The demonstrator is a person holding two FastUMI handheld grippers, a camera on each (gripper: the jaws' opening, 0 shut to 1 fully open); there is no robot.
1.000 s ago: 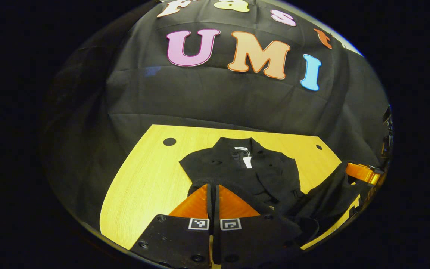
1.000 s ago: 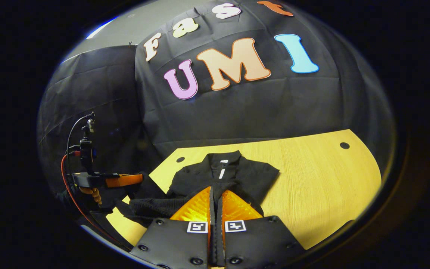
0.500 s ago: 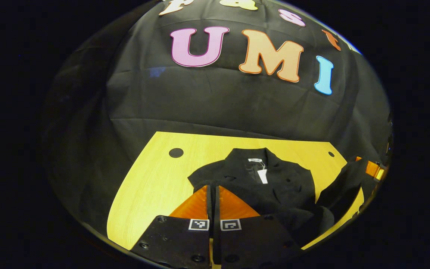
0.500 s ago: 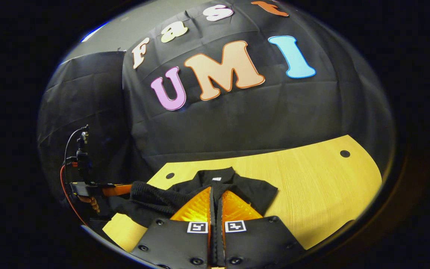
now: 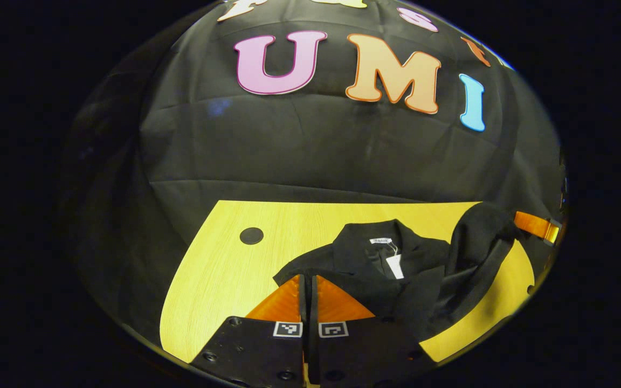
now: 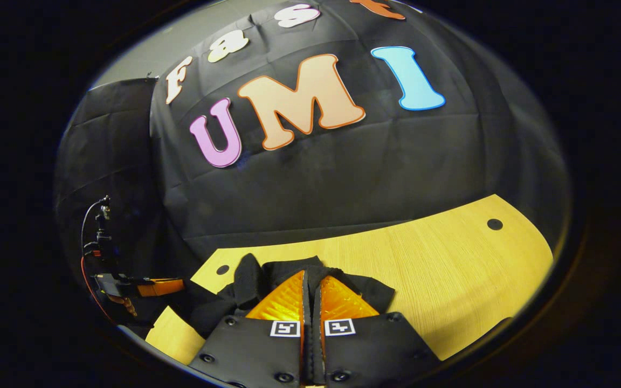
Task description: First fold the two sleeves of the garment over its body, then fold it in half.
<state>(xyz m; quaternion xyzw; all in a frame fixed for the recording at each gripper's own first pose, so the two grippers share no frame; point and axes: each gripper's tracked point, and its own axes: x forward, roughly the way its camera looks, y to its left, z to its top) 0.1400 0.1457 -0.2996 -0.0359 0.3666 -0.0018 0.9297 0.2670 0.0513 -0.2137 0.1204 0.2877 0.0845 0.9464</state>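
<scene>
Yellow wood-grain table point(image 5: 224, 269) across lower centre of left gripper view, w/ dark round hole point(image 5: 251, 235) at its left and black cloth wall point(image 5: 310, 145) filling the upper frame behind it. Right gripper view: another hole at far right of tabletop; lower left edge, thin red cable, probably wiring, too small to tell.

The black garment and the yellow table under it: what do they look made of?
The garment looks like a soft, matte woven or knit cloth: it drapes and bunches where lifted, with no shine. A white tag hangs at its collar. The table looks like light wood or wood-look laminate: fine parallel grain lines and a smooth, faintly glossy face. Which of the two, I cannot tell.
</scene>
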